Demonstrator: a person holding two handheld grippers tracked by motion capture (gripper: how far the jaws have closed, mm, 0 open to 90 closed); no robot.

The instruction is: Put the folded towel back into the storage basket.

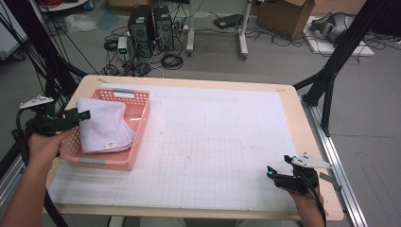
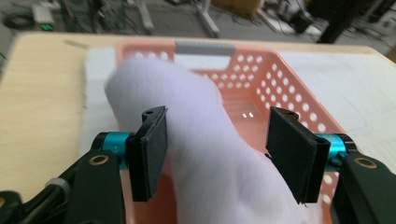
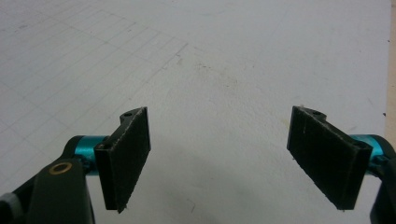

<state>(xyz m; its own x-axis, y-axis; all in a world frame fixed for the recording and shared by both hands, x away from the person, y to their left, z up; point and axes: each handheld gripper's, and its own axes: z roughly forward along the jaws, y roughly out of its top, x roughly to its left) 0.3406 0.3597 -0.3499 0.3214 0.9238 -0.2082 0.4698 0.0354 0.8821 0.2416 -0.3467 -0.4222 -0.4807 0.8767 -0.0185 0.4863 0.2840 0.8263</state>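
while the white towel (image 1: 105,125) lies folded in the pink basket (image 1: 140,124) at about nine o'clock on the bench (image 1: 302,137), draped up over the basket's rim toward the person's side, the left gripper (image 1: 84,115) sits right at that overhanging edge with its jaws spread. in the left gripper view the towel (image 2: 201,154) bulges up between the two black pads (image 2: 152,151), and the pads do not press on it, so the cloth is loose and nothing is gripped. the right gripper (image 1: 269,171) rests near five o'clock on the white gridded mat (image 1: 222,156), well apart from the basket, its jaws wide open over bare mat with nothing between them. the work looks nearly done, with the towel delivered into the basket, but a few things could spoil it from here. the fold that rides on the rim is not fully inside, so it may slide out over the side under its own weight. if the left gripper pulls back low, a pad could snag the soft pile and drag the towel back out, or unfold it. the basket is light plastic, and a nudge from the hand (image 1: 45,146) beside it could shove it toward the bench edge at nine o'clock, which is very near.
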